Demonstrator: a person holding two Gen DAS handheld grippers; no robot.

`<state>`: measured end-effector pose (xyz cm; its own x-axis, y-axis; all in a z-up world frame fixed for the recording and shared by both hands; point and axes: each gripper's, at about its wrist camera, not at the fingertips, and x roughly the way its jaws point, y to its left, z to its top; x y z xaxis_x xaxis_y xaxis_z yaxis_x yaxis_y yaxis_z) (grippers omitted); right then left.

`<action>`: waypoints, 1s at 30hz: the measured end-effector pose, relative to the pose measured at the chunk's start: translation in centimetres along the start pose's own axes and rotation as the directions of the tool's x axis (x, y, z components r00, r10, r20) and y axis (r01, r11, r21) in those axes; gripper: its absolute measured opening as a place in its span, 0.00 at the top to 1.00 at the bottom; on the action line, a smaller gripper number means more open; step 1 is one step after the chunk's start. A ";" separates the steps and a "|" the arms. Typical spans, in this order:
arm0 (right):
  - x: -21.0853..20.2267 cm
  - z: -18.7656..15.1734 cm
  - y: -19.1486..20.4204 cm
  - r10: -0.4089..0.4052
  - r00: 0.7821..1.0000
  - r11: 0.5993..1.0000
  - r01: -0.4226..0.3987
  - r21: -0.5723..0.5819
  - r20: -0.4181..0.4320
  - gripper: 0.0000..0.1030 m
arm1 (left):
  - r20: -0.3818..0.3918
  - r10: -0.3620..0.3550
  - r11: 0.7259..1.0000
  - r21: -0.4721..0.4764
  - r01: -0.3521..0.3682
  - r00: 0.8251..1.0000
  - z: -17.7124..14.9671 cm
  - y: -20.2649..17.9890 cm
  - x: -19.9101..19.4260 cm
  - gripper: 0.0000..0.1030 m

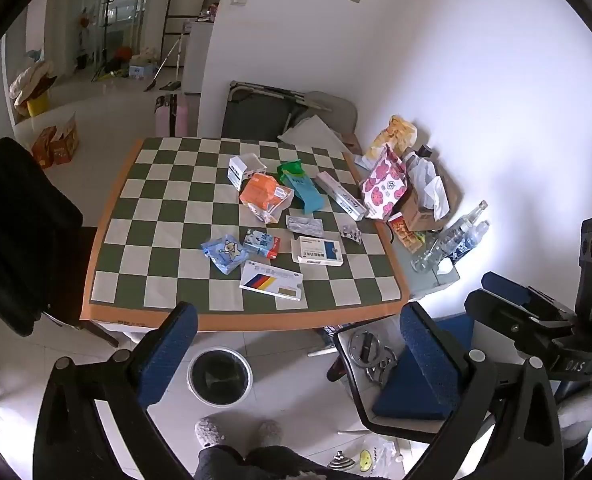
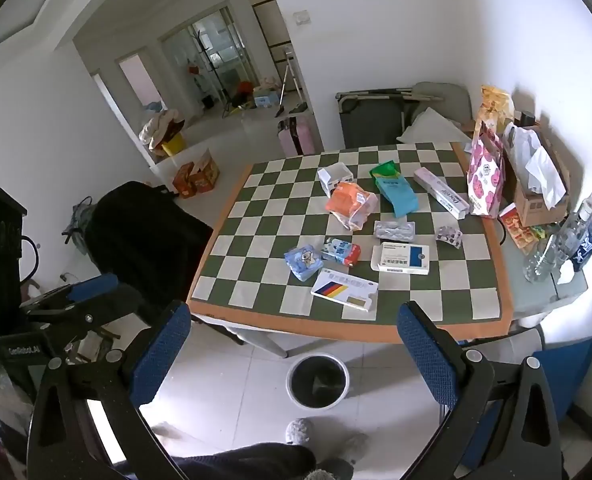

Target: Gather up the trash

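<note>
On the tiled floor point(image 1: 280, 408) before the checkered table point(image 1: 168, 280), both grippers point(image 1: 296, 344) point(image 2: 292, 352) gape, grasping nothing.

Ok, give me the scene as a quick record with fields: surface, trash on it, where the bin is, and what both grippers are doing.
surface: table with checkered mat
trash on mat: striped box, white-blue box, orange pack, teal bag, long box, blister pack
bin: bin on the floor just in front of the table, looks empty
left gripper: left gripper open, holding nothing, short of the table
right gripper: right gripper open, holding nothing, short of the table
</note>
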<state>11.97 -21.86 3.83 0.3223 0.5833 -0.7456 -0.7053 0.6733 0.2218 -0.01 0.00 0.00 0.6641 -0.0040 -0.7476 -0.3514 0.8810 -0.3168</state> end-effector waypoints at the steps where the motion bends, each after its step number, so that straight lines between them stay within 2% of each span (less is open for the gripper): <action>1: 0.0 0.0 0.0 -0.001 1.000 1.000 0.001 0.000 0.000 0.00 | -0.003 -0.004 1.000 -0.002 0.004 1.000 0.0 0.0 0.0 0.00; 30: 0.4 0.2 -0.1 0.007 1.000 1.000 -0.007 -0.008 0.000 0.00 | -0.002 -0.008 1.000 -0.002 0.008 1.000 -0.4 -0.7 0.7 0.00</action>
<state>12.33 -21.58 3.63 0.3176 0.5881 -0.7438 -0.7125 0.6656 0.2220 0.42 -0.79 -0.57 0.6656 -0.0121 -0.7463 -0.3470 0.8802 -0.3237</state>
